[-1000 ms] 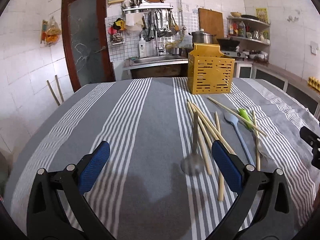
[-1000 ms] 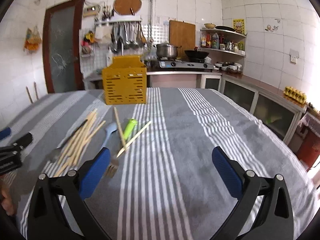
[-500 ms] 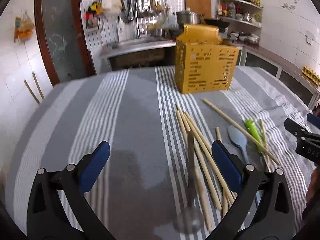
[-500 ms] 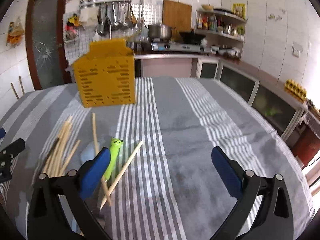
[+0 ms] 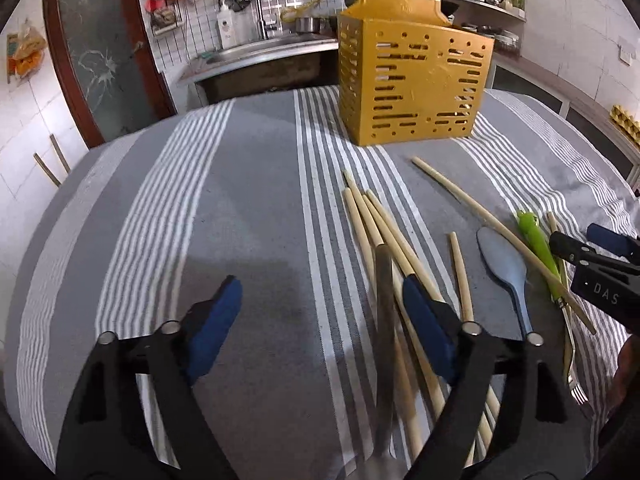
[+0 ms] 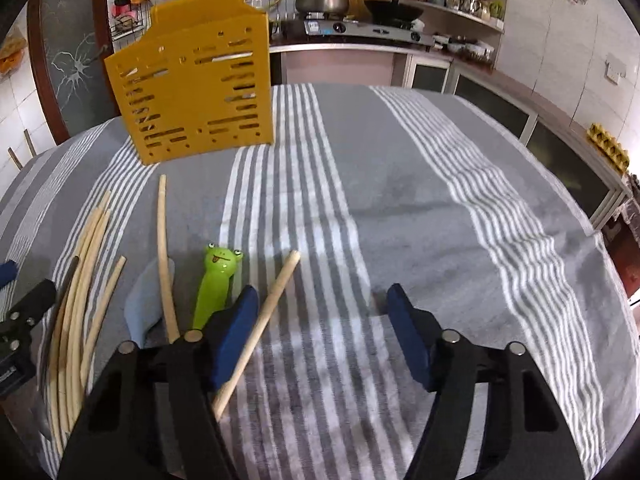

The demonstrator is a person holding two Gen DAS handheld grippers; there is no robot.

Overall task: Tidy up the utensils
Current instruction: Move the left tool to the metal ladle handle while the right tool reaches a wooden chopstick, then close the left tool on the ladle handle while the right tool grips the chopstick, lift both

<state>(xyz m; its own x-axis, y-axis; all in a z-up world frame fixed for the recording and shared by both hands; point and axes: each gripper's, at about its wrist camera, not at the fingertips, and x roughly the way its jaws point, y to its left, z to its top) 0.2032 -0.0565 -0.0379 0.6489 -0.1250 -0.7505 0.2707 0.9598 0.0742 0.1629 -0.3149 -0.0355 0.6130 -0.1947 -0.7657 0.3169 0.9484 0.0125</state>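
Low in both frames, hovered half-closing and empty, left gripper (image 5: 320, 320) over the metal spoon (image 5: 384, 320), right gripper (image 6: 320, 320) beside a chopstick (image 6: 260, 320), lining up pickups.

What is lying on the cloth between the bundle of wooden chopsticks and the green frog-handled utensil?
In the left wrist view, a short wooden chopstick, a grey-blue plastic spoon and a long wooden chopstick lie between the bundle of wooden chopsticks and the green frog-handled utensil.

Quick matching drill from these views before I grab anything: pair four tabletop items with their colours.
Items:
1. utensil holder
2. frog-handled fork
3. spoon
4. chopsticks

Colours:
a. pale wood
b. bright green handle
c. yellow
d. grey-blue

Pairs: 1-c, 2-b, 3-d, 4-a
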